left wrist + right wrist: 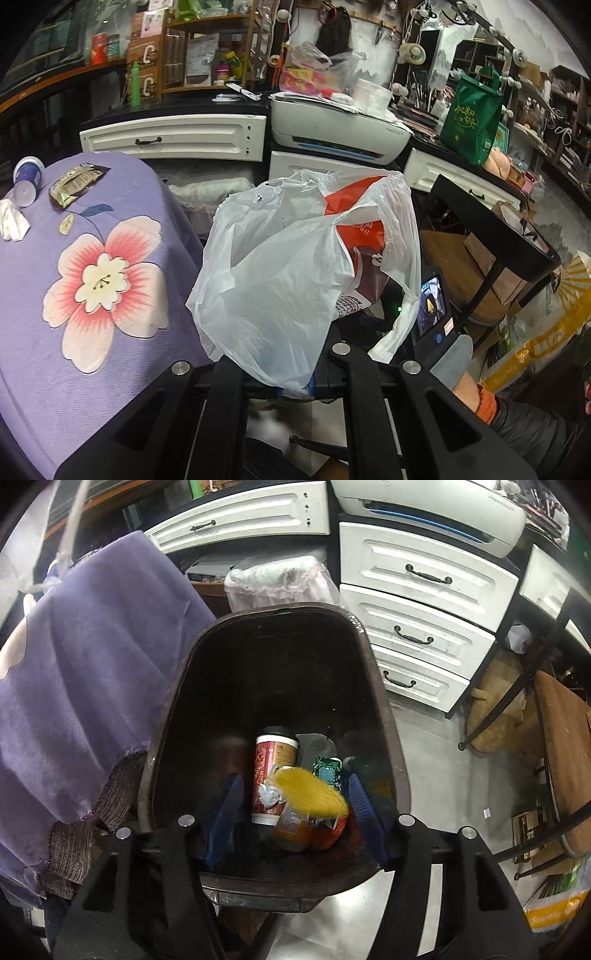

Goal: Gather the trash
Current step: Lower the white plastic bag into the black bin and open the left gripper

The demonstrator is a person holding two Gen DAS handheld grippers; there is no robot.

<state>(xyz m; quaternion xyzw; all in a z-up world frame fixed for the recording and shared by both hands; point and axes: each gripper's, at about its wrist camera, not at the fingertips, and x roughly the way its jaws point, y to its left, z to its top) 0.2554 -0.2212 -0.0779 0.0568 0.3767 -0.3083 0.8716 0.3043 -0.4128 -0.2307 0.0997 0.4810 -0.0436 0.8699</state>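
We see the left gripper [295, 384] clamped on a bag [280, 266], the right gripper [295, 812] parted over the bin [388, 716], yellow wrapper [314, 794] between its fingers, untouched.

Thin crinkled plastic bag [273, 266], matt woven purple cloth [92, 258], smooth dark plastic bin [388, 709]

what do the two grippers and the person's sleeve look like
Both grippers are black plastic frames with silver round bolts. The right gripper has blue ribbed fingers. Beside the left gripper, a grey glove, orange cuff and dark sleeve show.
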